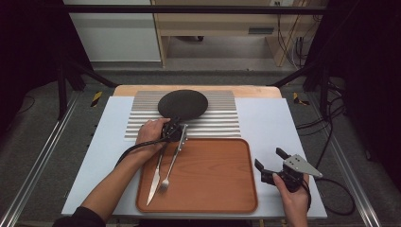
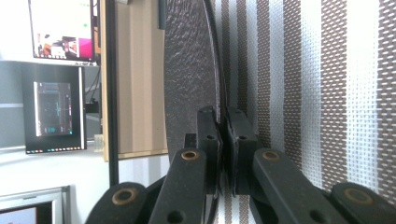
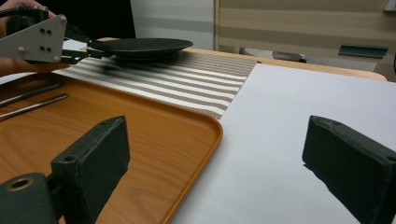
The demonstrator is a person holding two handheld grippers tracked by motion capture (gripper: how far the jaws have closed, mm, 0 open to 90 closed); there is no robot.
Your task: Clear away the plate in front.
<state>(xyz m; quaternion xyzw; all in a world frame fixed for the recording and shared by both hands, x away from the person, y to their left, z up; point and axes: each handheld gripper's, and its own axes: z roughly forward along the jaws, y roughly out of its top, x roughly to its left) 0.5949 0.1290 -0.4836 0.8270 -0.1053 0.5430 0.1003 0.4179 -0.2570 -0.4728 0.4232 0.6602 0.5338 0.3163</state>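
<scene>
Firmly between left gripper (image 1: 174,124) fingers: black plate (image 1: 183,104) rim.

We see open tabletop (image 1: 265,118) to the right of the striped mat (image 1: 222,120), with room for a hand to pass. The right half of the tray (image 1: 217,175) lies bare; a knife (image 1: 155,177) and fork (image 1: 169,170) block its left side. The dark plate (image 1: 183,104) covers the mat's middle, leaving bare strips either side.
</scene>
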